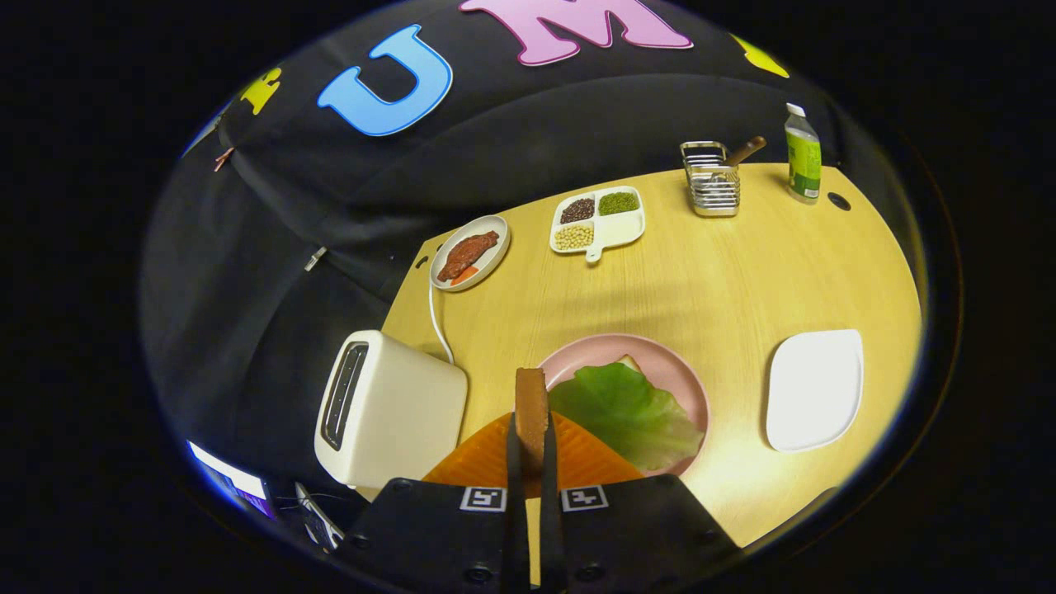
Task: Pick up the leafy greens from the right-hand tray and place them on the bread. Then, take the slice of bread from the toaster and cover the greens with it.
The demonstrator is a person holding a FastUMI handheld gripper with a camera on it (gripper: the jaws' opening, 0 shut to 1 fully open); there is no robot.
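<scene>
Bread slice pinched edge-on in the tongs point(532, 445), above the pink plate point(693, 388)

The tongs are nearly closed, both fingers pressing the flat faces of the bread slice point(530, 404), which stands upright between them; it looks light, stiff and crumbly, so a gentle hold by the faces suits it; the leafy greens point(627, 412) lie just ahead on the plate, thin and limp, over bread whose corner shows beyond them; the toaster point(388, 408) stands beside on the tabletop point(742, 272).
</scene>
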